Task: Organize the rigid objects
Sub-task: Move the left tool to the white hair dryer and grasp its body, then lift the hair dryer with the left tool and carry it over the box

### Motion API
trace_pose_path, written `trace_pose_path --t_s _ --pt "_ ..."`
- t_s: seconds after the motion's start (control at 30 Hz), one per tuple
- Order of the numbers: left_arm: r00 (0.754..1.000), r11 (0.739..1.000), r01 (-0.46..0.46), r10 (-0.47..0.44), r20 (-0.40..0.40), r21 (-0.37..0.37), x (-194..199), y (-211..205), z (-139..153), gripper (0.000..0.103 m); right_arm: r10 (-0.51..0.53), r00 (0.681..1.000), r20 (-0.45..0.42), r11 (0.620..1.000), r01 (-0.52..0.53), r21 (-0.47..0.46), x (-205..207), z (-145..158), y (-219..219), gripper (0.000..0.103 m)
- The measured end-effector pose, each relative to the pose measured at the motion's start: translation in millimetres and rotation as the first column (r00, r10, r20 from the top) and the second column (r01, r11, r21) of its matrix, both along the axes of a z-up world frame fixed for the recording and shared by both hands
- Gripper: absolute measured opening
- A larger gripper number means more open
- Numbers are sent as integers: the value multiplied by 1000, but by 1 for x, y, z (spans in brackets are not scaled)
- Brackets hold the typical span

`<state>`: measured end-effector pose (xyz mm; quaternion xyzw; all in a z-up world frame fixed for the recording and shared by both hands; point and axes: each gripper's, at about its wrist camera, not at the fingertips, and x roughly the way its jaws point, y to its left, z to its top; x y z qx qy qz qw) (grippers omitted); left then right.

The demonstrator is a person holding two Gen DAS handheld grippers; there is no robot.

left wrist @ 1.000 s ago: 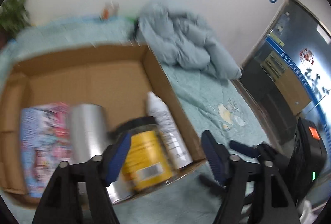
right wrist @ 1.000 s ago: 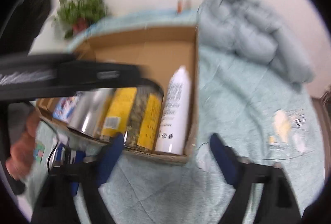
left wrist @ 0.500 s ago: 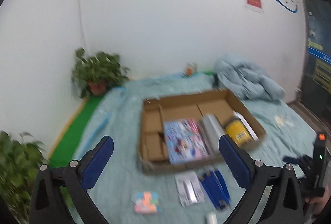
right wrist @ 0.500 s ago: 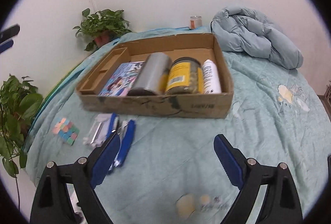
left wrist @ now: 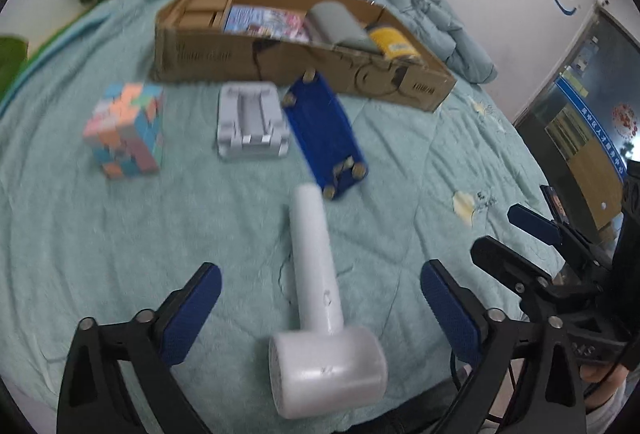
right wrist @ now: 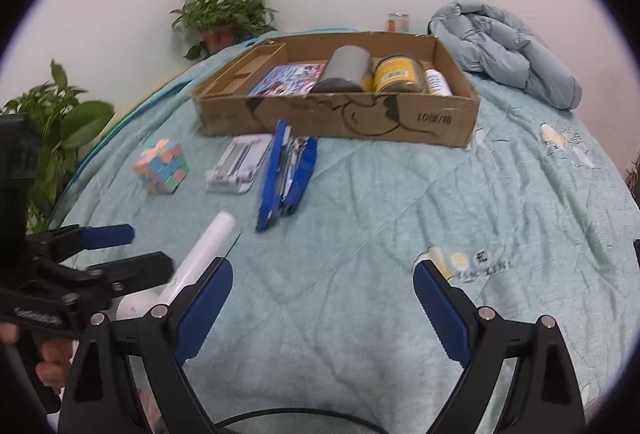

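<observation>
A white mallet lies flat on the green bedspread, its thick head nearest me and its handle pointing away toward the cardboard box. My left gripper sits over it with its jaws spread wide. They have just been closing in a little, and the mallet's head lies between the blue pads without either one touching it.

Past the handle's tip a blue folding tool lies on the cover, and just beside that is a white plastic stand. Further left, apart from both, a pastel puzzle cube stands alone.

The box sits beyond these three, open at the top. Inside I see a picture book lying flat, then a grey cylinder, a jar with a yellow label and a white bottle, all on their sides in a row. The left end of the box has small cardboard compartments.

My right gripper hangs over bare bedspread with its jaws wide apart and nothing between them; it is just right of the mallet. A rumpled grey-blue quilt is heaped behind the box on the right, and potted plants stand along the white wall.
</observation>
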<state>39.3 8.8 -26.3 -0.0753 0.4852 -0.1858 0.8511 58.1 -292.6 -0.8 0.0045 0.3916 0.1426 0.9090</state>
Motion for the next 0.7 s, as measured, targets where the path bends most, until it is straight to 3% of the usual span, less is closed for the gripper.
trace_pose_path --t_s 0.07,0.17,0.27,0.37,0.57,0.7 --pt "998 998 5 -9 -61 -57 1 5 -13 90 34 999 -7 999 -34 1 -6 -3 6 92" --pt "990 991 19 -37 -139 -129 8 5 -27 74 81 997 -14 997 -80 18 -14 -7 13 92" --pt "984 990 12 -36 -175 -140 10 2 -36 69 151 988 -13 986 -150 66 -23 -9 19 90" --pt "969 975 -35 -20 -247 -218 14 6 -44 69 206 978 -42 975 -201 97 -31 -19 25 89" --pt "948 965 -21 -63 -311 -261 18 -8 -52 69 315 943 -107 941 -295 167 -42 -41 37 79" --pt "942 955 -18 -83 -324 -297 27 -23 -53 69 338 935 -108 937 -325 124 -43 -45 50 75"
